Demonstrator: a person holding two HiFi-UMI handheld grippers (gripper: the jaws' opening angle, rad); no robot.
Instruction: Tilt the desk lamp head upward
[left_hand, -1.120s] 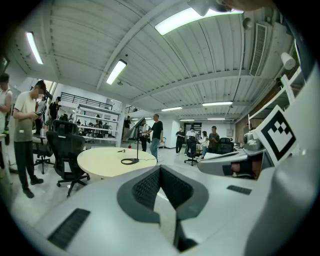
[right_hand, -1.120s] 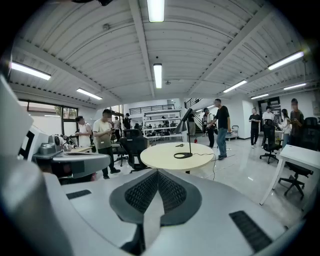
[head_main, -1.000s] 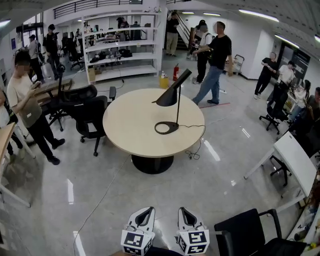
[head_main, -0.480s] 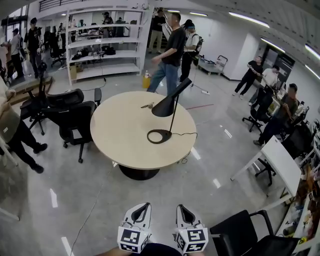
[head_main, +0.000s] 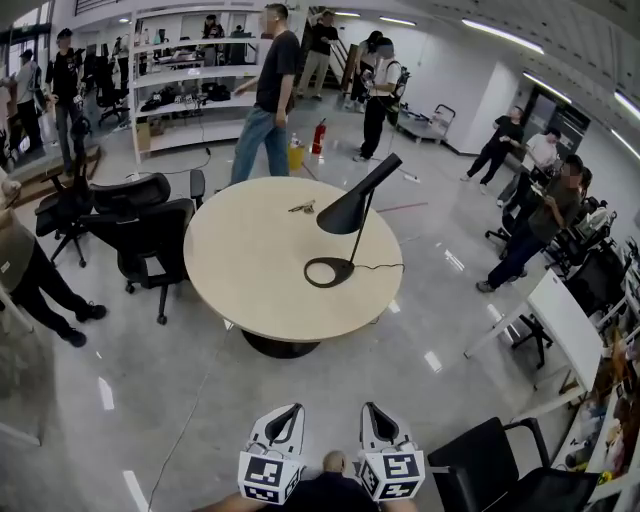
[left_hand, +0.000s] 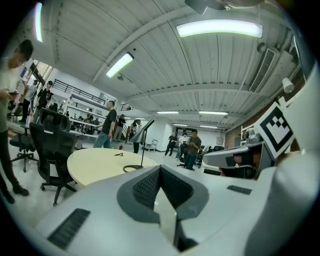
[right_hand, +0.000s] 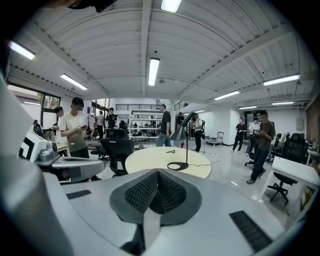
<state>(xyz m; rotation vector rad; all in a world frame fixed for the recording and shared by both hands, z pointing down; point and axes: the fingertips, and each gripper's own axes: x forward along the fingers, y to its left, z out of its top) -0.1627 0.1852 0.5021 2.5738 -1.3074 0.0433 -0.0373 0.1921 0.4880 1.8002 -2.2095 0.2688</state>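
The black desk lamp stands right of centre on the round beige table (head_main: 250, 270). Its cone head (head_main: 352, 208) slopes down to the left, and its ring base (head_main: 330, 271) lies flat. In the head view both grippers are held low near the bottom edge, well short of the table. My left gripper (head_main: 294, 409) and right gripper (head_main: 368, 407) are side by side, both shut and holding nothing. The left gripper view has the lamp (left_hand: 141, 131) far off beyond the shut left gripper (left_hand: 160, 170). In the right gripper view the lamp (right_hand: 182, 124) is just as distant past the shut right gripper (right_hand: 158, 173).
Black office chairs (head_main: 150, 225) stand left of the table, and another black chair (head_main: 500, 470) is at my lower right. A white desk (head_main: 580, 320) is at the right. The lamp's cable (head_main: 385, 267) runs off the table's right side. Several people stand around the room.
The table and lamp have drawn nearer and larger in the head view. A person in black walked leftward behind the table. Both grippers stayed shut at the bottom.
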